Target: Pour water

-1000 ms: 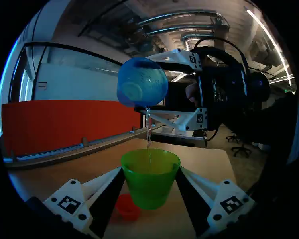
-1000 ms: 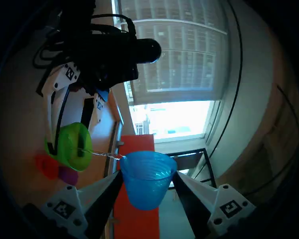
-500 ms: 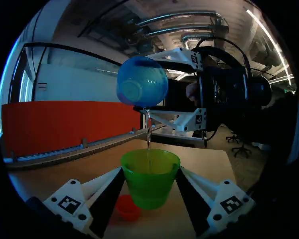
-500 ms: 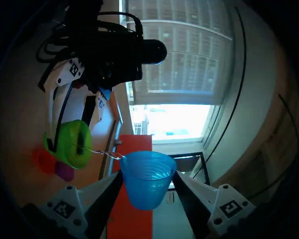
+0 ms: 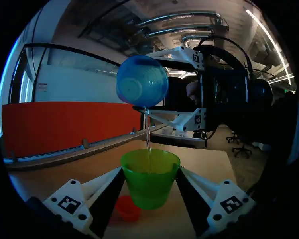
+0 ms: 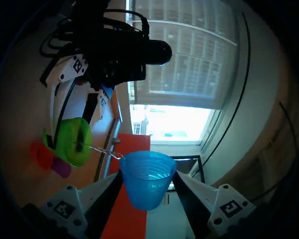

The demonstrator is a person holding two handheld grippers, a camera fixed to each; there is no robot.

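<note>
My left gripper (image 5: 150, 184) is shut on a green cup (image 5: 150, 181) that stands upright just above the wooden table (image 5: 201, 157). Above it, the right gripper (image 5: 154, 88) holds a blue cup (image 5: 142, 81) tipped on its side, and a thin stream of water (image 5: 148, 131) falls from its rim into the green cup. In the right gripper view, my right gripper (image 6: 148, 187) is shut on the blue cup (image 6: 147, 184). The water stream (image 6: 103, 151) runs from it to the green cup (image 6: 69, 140), held by the left gripper (image 6: 67, 119).
A small red cup (image 5: 127, 207) sits on the table beside the green cup, on its left. The right gripper view shows that red cup (image 6: 40, 154) and a purple cup (image 6: 61, 168) close together. An orange wall panel (image 5: 61, 123) and a rail (image 5: 77, 149) border the table's far edge.
The blue cup has tipped a little further and risen slightly while water keeps streaming. The green cup and left gripper stay where they were.
</note>
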